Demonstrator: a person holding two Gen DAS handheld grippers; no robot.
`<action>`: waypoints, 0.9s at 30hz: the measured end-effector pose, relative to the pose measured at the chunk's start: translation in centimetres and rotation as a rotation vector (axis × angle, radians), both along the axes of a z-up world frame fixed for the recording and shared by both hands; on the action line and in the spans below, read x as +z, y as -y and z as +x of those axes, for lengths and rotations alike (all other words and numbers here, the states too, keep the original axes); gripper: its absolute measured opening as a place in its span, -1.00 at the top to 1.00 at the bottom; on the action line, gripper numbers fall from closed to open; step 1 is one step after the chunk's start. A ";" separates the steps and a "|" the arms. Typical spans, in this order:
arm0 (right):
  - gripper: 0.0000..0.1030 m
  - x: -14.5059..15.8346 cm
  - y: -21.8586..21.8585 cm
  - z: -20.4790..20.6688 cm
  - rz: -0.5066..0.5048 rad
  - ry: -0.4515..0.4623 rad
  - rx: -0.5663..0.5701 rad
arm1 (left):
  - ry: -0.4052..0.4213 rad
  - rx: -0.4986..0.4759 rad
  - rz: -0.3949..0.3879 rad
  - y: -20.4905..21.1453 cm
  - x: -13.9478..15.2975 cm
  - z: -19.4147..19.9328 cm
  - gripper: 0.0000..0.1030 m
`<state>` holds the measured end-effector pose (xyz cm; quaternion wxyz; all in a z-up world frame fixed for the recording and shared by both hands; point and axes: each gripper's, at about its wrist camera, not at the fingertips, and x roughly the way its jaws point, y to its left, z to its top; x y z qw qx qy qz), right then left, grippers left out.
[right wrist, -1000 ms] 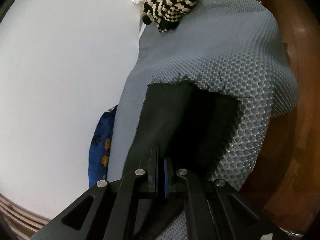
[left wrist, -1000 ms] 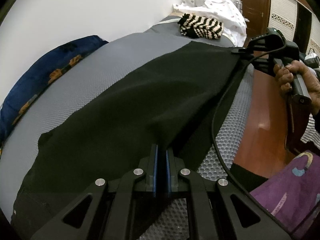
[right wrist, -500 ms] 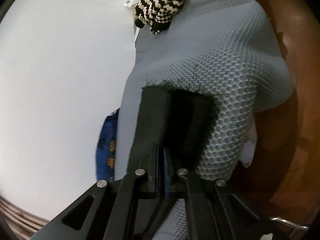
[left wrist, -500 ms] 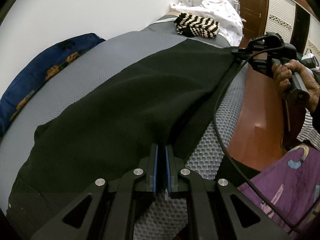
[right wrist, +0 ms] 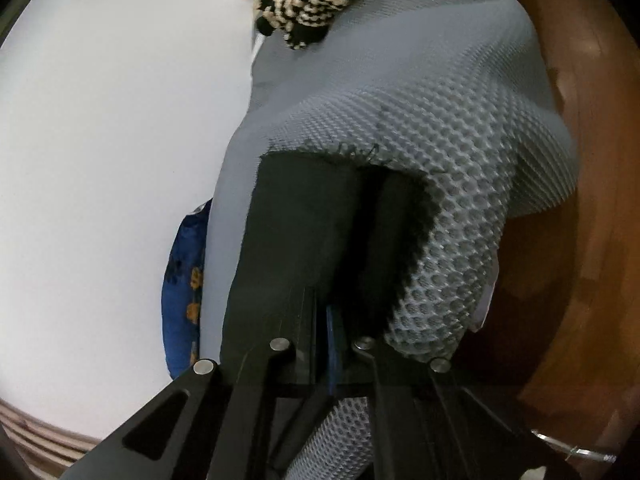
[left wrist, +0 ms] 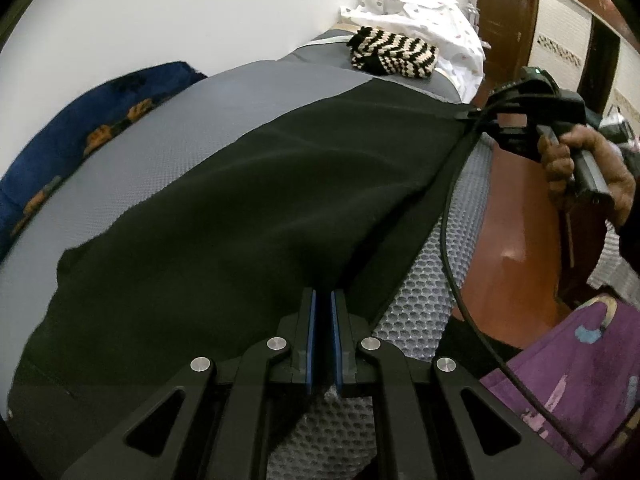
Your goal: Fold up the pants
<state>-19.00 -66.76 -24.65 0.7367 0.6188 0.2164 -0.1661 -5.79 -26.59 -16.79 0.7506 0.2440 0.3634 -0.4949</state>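
Note:
Black pants [left wrist: 240, 208] lie stretched lengthwise on a grey mesh mattress [left wrist: 160, 128]. My left gripper [left wrist: 322, 294] is shut on their near edge, the blue pads pinching a ridge of black cloth. At the far right, a hand [left wrist: 588, 168] holds my right gripper [left wrist: 472, 114] at the pants' far corner. In the right wrist view, the right gripper [right wrist: 320, 296] has its jaws closing tight on the black cloth [right wrist: 296, 220], just behind the frayed hem. The pants edge between the two grippers runs along the mattress side.
A black-and-cream striped knit [left wrist: 394, 54] and a white spotted cloth [left wrist: 432, 12] lie past the hem. A blue patterned pillow [left wrist: 80, 120] lies against the white wall. A wooden bed frame [left wrist: 516, 248] borders the mattress, crossed by a black cable [left wrist: 448, 240], with purple fabric [left wrist: 580, 360] nearby.
Both grippers keep their hold on the pants. The right gripper has shifted slightly with the hem; the left has stayed put.

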 end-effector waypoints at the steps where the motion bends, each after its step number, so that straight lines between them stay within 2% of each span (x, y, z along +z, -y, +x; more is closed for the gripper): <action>1: 0.91 0.3 0.0 -0.1 -0.007 0.004 0.005 | -0.008 0.002 -0.008 -0.1 0.1 0.0 0.86; 10: 0.92 1.6 -0.1 -1.2 -0.034 -0.008 0.050 | -0.006 -0.033 -0.043 -0.3 1.6 -0.9 0.86; 16: 0.92 0.8 -0.1 -1.9 -0.033 -0.038 0.031 | -0.042 -0.033 -0.040 -0.6 1.2 -0.8 0.86; 20: 0.95 -0.1 0.1 -1.8 -0.027 -0.072 0.026 | -0.057 -0.009 -0.063 -1.3 1.7 -0.3 0.86; 22: 0.95 -0.4 0.3 -1.9 -0.007 -0.061 0.021 | -0.072 0.004 -0.078 -1.9 1.9 0.0 0.86; 23: 0.94 -0.2 0.4 -2.0 -0.009 -0.055 0.015 | -0.094 0.005 -0.088 -2.1 2.0 0.3 0.85; 26: 0.69 0.9 0.2 -3.5 -0.032 -0.066 -0.062 | -0.148 0.010 -0.126 -3.0 2.6 0.8 0.77; 27: 0.65 1.5 -0.3 -4.1 -0.028 -0.048 -0.071 | -0.162 0.009 -0.139 -3.3 2.9 0.9 0.67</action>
